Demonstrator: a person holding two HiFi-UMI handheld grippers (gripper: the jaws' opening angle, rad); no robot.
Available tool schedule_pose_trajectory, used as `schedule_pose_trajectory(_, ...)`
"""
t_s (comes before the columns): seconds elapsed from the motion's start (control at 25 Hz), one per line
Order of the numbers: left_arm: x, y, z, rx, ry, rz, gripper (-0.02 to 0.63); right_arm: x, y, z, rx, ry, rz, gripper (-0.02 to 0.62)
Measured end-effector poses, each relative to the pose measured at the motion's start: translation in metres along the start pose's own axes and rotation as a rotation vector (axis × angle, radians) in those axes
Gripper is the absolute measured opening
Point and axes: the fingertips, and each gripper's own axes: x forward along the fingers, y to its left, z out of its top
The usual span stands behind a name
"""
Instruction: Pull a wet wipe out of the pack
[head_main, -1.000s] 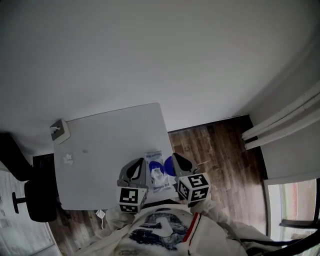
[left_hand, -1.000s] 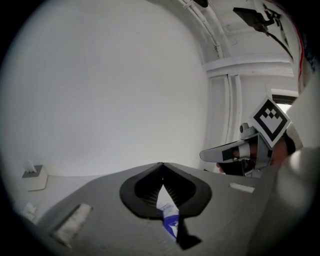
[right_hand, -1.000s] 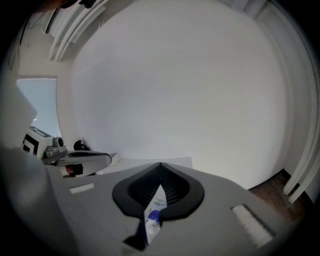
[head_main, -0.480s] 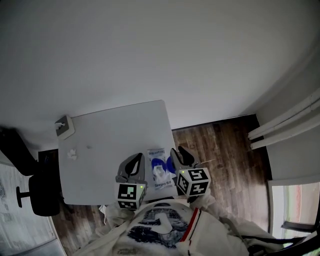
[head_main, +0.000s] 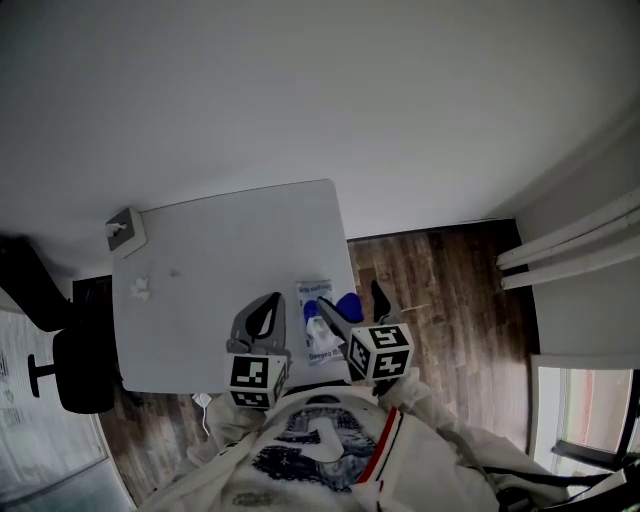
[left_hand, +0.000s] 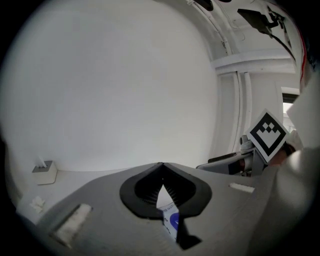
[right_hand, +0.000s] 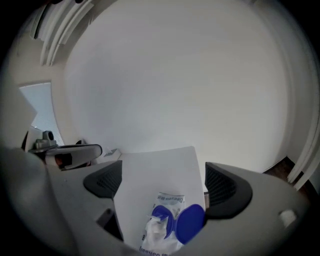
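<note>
Wipe pack (right_hand: 169, 201) lies flat, blue lid (right_hand: 191, 223) open, white wipe (right_hand: 156, 232) protruding

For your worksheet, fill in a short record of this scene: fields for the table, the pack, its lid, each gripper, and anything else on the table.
table: white, on a wooden floor
pack: lies flat near the table's near edge
lid: blue, flipped open; a white wipe pokes from the opening
left gripper: jaws together, beside the pack
right gripper: jaws wide apart, just been opening; pack below them, nothing gripped
other items: crumpled white scrap, small box at the far left corner
</note>
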Motion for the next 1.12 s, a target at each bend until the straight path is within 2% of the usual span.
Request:
schedule_pose_trajectory(0.16,0.000,0.010,-0.008,-0.020,0.018,0.013,0.005,0.015,0.010,-0.034,0.002,0.118,0.047,0.574)
schedule_pose_trajectory(0.36,-0.003,0.020,-0.019,-0.043,0.044,0.037,0.005,0.025,0.018,-0.087,-0.053,0.263,0.086,0.581)
schedule_pose_trajectory(0.64,-0.001,0.051,-0.038,-0.066,0.076,0.059,0.005,0.058,0.028,-0.143,-0.186,0.391,0.072,0.577)
schedule_pose_trajectory(0.84,-0.011,0.045,-0.045,-0.070,0.094,0.079,0.005,0.053,0.024,-0.164,-0.192,0.442,0.074,0.560)
schedule_pose_trajectory(1.12,-0.024,0.041,-0.046,-0.076,0.091,0.100,0.005,0.057,0.026,-0.178,-0.212,0.487,0.088,0.494)
